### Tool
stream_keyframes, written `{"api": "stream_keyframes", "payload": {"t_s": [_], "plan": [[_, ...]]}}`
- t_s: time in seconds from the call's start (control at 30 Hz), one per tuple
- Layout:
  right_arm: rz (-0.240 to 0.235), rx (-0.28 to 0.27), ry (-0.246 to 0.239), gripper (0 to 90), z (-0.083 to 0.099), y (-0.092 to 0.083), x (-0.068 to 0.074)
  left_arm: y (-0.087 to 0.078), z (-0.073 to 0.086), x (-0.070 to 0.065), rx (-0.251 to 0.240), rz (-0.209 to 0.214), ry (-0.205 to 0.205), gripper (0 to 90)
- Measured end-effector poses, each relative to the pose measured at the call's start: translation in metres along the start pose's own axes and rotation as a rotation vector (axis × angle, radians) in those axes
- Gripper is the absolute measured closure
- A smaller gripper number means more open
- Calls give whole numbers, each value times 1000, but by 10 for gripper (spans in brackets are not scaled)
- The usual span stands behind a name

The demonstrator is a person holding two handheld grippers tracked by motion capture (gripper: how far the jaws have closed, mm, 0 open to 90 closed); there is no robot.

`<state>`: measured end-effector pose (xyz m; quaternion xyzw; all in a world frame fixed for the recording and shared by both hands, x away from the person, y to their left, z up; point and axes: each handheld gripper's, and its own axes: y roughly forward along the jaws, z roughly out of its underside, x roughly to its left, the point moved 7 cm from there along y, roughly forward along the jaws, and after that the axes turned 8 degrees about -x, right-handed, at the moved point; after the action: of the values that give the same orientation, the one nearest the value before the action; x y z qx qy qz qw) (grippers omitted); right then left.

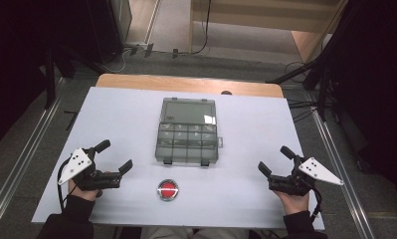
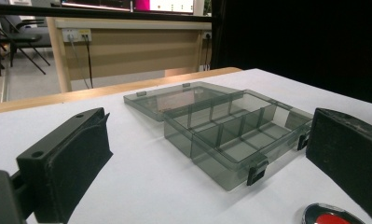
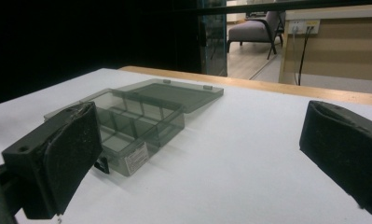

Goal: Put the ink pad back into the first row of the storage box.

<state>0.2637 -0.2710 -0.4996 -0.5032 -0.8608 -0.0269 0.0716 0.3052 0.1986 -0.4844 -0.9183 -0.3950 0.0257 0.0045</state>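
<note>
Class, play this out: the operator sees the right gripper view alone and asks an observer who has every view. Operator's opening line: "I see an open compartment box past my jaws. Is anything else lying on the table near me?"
Observer: Yes, a round red button lies on the white table, nearer the person than the box.
Operator: Where is the other tool?
Observer: The left tool rests at the table's left side, jaws open, nothing between them.
Operator: Is my tool level with it?
Observer: Roughly; the right tool sits at the table's right side, open too, apart from the box.
Operator: Anything in the compartments?
Observer: The left gripper view shows the ones it sees empty.
</note>
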Motion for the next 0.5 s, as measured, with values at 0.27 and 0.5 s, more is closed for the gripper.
{"api": "stream_keyframes", "payload": {"t_s": [0.27,0.5], "plan": [[-12,17,1,0,2,1,2,0,0,0,-1,0,0,0],[-24,31,-3,0,4,3,4,0,0,0,-1,2,-1,0]]}}
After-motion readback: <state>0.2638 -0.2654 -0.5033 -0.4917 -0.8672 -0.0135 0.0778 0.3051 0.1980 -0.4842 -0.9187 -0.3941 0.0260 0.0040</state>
